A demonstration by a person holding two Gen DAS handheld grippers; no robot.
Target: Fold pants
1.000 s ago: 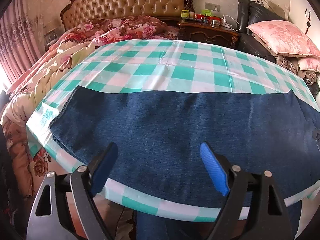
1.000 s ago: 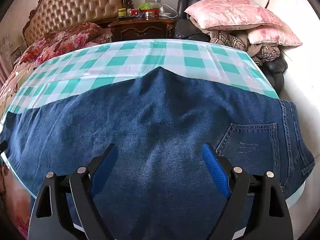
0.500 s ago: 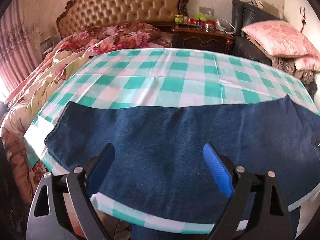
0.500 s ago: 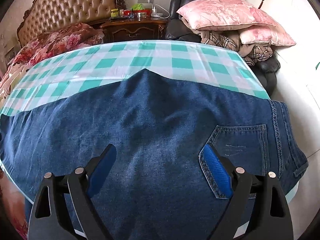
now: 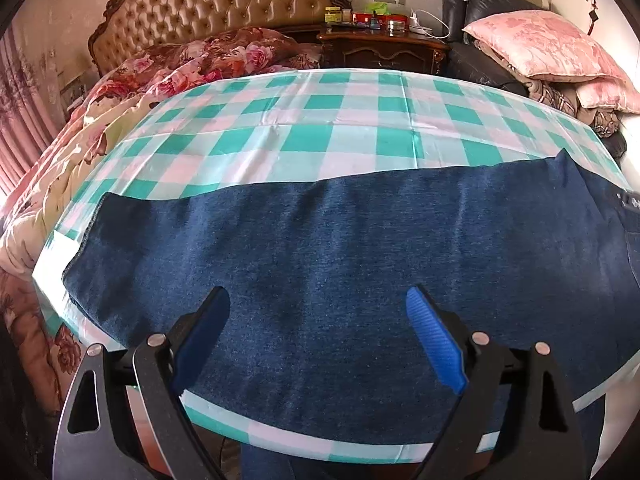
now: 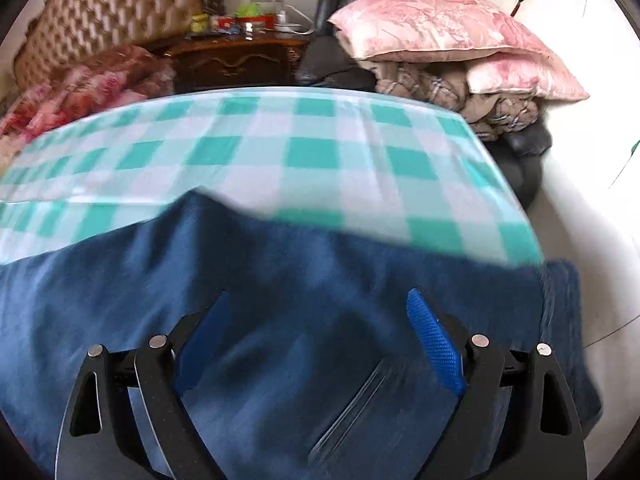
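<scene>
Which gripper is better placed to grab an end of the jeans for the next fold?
Probably right: the right gripper hangs open over the jeans near their waist end; the left gripper, also open, sits mid-leg.

Pretty clearly somebody's bedroom at home. There's a big bed with a tufted tan headboard (image 5: pixel 224 4) and a rumpled rose-print quilt (image 5: pixel 192 60), a dark carved nightstand (image 5: pixel 384 48) cluttered with jars and a charger cable, and pink pillows (image 5: pixel 544 48) piled on a black leather chair (image 5: pixel 480 0). Pink curtains (image 5: pixel 20 120) hang at the side. The counter just has a green-checked tablecloth (image 5: pixel 312 120) thrown over it.
</scene>
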